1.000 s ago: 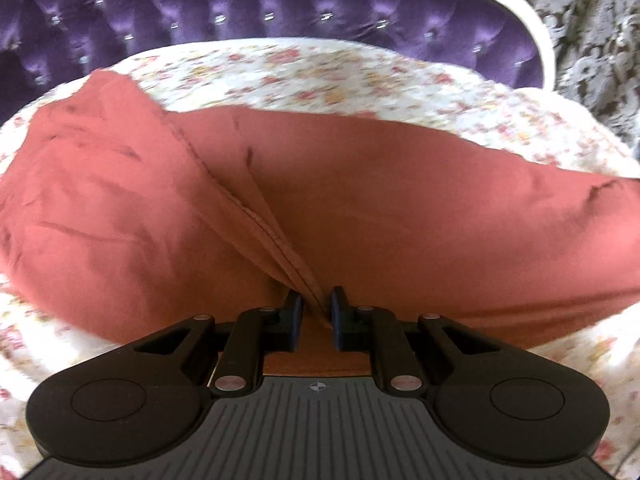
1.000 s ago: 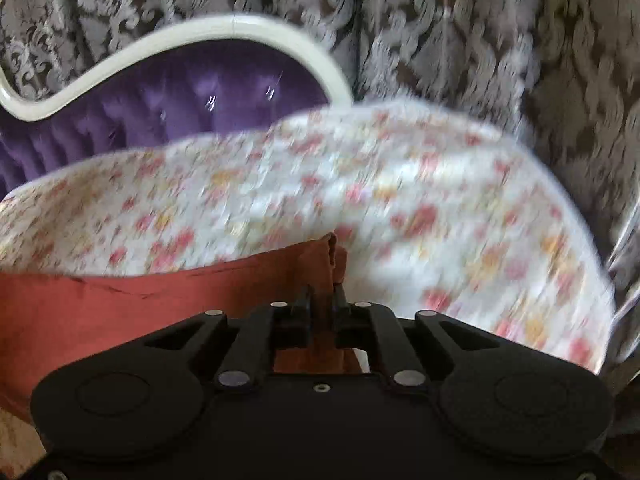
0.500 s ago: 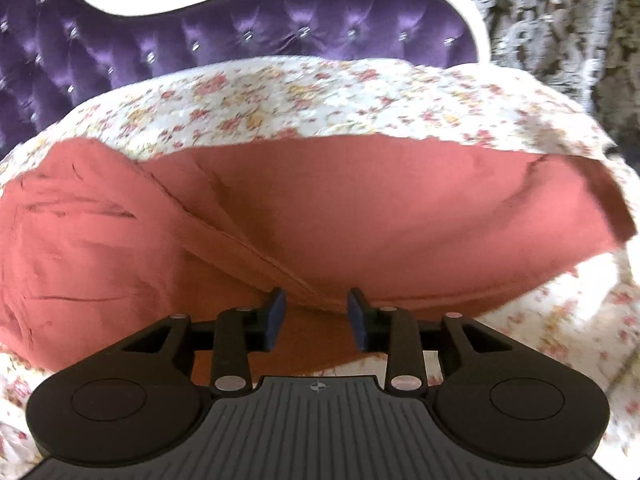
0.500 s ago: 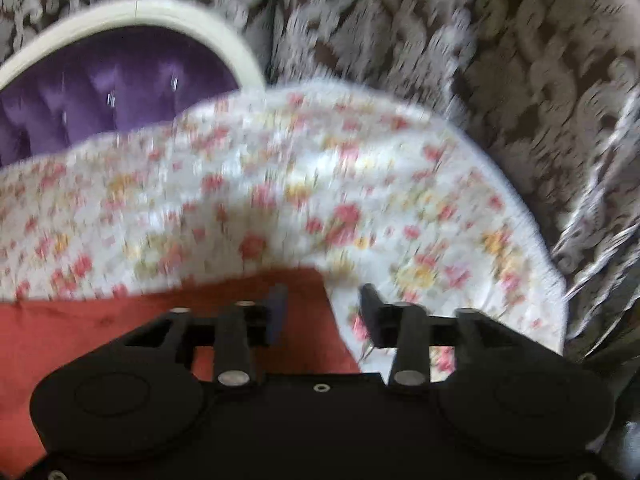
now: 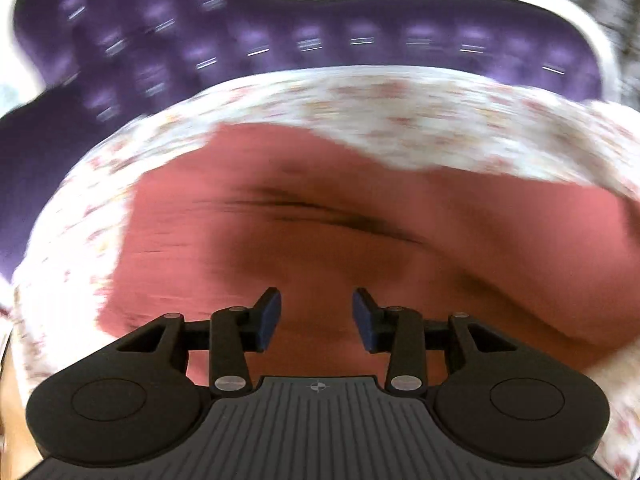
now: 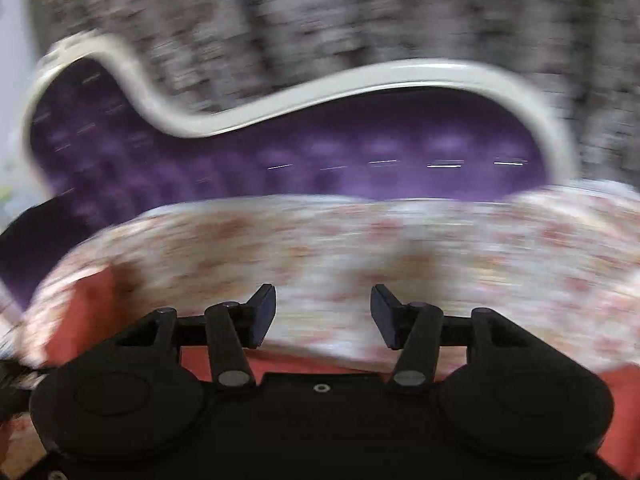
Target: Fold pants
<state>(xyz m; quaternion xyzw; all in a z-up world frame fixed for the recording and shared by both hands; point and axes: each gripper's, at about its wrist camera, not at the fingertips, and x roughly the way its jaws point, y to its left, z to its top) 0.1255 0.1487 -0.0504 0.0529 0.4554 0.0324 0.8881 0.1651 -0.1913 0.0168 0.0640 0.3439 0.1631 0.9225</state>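
The rust-red pants [image 5: 320, 240] lie spread on the floral bedsheet [image 5: 400, 120], with a dark crease running across them. My left gripper [image 5: 316, 316] is open and empty, hovering just above the near part of the pants. In the right wrist view, my right gripper [image 6: 323, 312] is open and empty over the floral sheet [image 6: 360, 248]. Strips of the pants [image 6: 92, 312] show at the left and under the gripper body. Both views are blurred by motion.
A purple tufted headboard [image 5: 320, 40] with a white curved frame [image 6: 360, 80] stands behind the bed. Grey patterned curtains [image 6: 320, 12] hang behind it.
Both grippers let go of the pants and opened. The pants dropped flat on the sheet. Both cameras have swung left, bringing more headboard into view.
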